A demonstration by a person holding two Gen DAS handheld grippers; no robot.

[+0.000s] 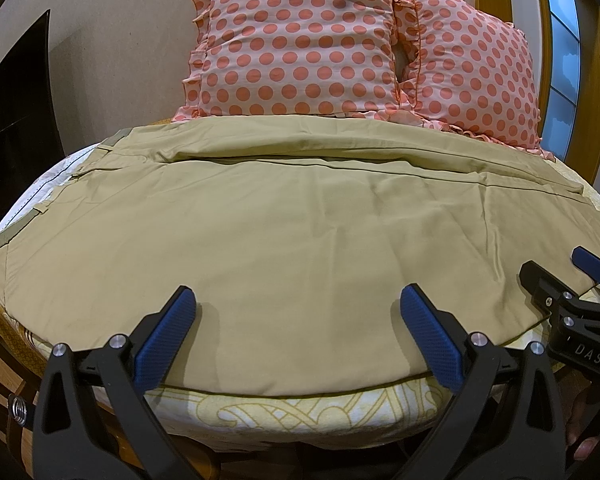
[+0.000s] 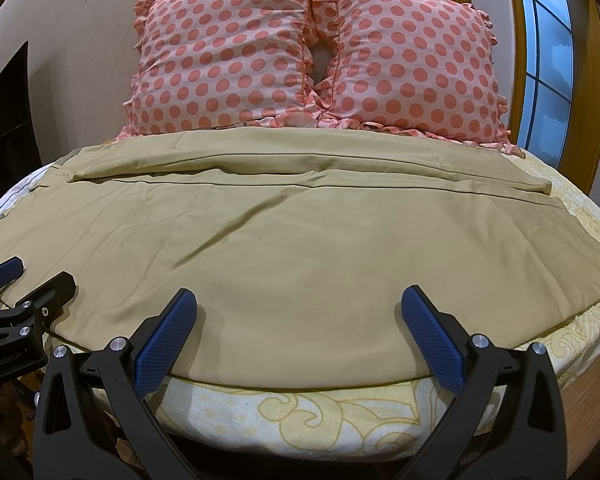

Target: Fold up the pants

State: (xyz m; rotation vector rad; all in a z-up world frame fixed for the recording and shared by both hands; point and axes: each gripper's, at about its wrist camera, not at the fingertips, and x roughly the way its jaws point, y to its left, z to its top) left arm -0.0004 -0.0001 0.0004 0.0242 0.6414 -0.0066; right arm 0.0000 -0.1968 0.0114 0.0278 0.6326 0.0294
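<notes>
Both black, blue-padded tools — left tool [image 1: 298,336], right tool [image 2: 299,336] — hover spread apart at the near edge of the khaki cotton pants [image 1: 284,240], likely ready to lift it across the bed [image 2: 308,412].

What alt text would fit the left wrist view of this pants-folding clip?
Khaki pants lie spread flat across a bed, with the open left gripper poised over their near edge and holding nothing. The right gripper enters at the right edge of the pants, and two pink polka-dot pillows stand behind.
</notes>
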